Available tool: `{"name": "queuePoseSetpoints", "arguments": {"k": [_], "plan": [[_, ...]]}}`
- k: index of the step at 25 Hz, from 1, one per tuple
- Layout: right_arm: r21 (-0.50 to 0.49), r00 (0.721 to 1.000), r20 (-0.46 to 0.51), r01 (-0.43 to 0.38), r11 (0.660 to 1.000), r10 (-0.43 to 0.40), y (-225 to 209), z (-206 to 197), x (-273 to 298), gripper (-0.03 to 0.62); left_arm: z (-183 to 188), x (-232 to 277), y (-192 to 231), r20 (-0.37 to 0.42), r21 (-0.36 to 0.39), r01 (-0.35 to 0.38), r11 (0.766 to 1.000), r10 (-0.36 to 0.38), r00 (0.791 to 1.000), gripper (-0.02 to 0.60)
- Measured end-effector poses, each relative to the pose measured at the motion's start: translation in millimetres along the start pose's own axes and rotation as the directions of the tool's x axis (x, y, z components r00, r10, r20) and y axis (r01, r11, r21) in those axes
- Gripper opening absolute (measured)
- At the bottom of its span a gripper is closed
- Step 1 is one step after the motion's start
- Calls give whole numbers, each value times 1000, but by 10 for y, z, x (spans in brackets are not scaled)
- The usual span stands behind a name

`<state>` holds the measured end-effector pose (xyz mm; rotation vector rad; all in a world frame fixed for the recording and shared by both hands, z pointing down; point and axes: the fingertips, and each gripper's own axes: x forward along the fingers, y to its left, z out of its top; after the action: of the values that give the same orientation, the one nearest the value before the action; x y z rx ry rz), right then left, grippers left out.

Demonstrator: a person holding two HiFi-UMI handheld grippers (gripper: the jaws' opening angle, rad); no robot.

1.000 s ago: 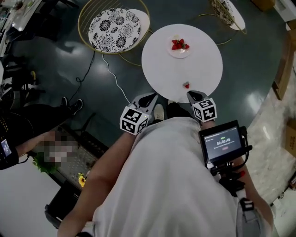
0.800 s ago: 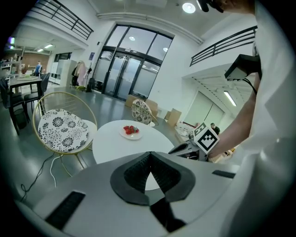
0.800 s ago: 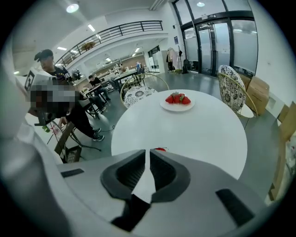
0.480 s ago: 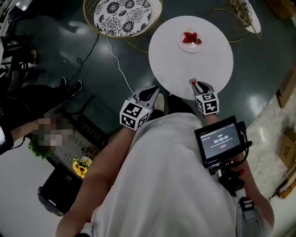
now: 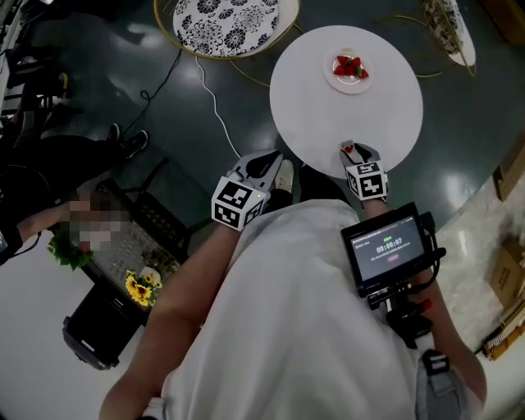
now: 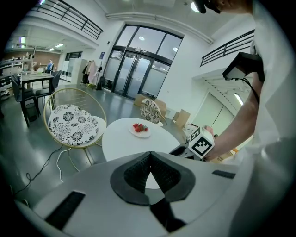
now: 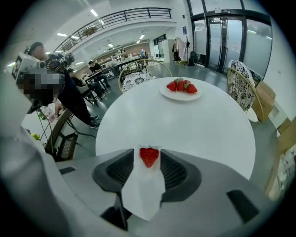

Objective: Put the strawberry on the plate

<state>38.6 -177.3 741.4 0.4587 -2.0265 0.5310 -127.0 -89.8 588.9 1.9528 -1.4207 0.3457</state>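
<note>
A single red strawberry (image 7: 149,157) lies on the near edge of the round white table (image 7: 185,125). It sits between the tips of my right gripper (image 7: 148,152), whose jaws are opening, with a little gap on each side of the fruit. In the head view that gripper (image 5: 354,150) reaches over the table's near rim. A small white plate (image 7: 166,94) holding several strawberries (image 7: 181,86) stands at the far side of the table, also seen as the plate (image 5: 338,75). My left gripper (image 6: 150,155) hovers off the table's left rim, fingertips together, holding nothing.
A gold wire chair with a black-and-white patterned cushion (image 5: 234,16) stands beyond the table on the left, and another chair (image 5: 447,25) on the right. A white cable (image 5: 215,107) runs over the dark floor. A person sits at the left by sunflowers (image 5: 135,287). Cardboard boxes (image 5: 510,172) stand on the right.
My right gripper has moved forward over the table's near edge, so the strawberry that lay ahead of it now sits between its jaws. The left gripper has hardly moved.
</note>
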Motion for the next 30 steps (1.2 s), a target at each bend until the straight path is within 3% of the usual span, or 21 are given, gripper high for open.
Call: {"name": "queuePoseSetpoints", "arguments": {"k": [16, 30], "plan": [[-14, 999, -26, -29, 999, 29, -89, 24, 67, 147, 40, 87, 36, 4, -13, -18, 1000, 18, 1000, 6], [-77, 998, 35, -41, 996, 43, -371, 530, -46, 147, 88, 91, 51, 32, -43, -44, 998, 46, 998, 6]]}}
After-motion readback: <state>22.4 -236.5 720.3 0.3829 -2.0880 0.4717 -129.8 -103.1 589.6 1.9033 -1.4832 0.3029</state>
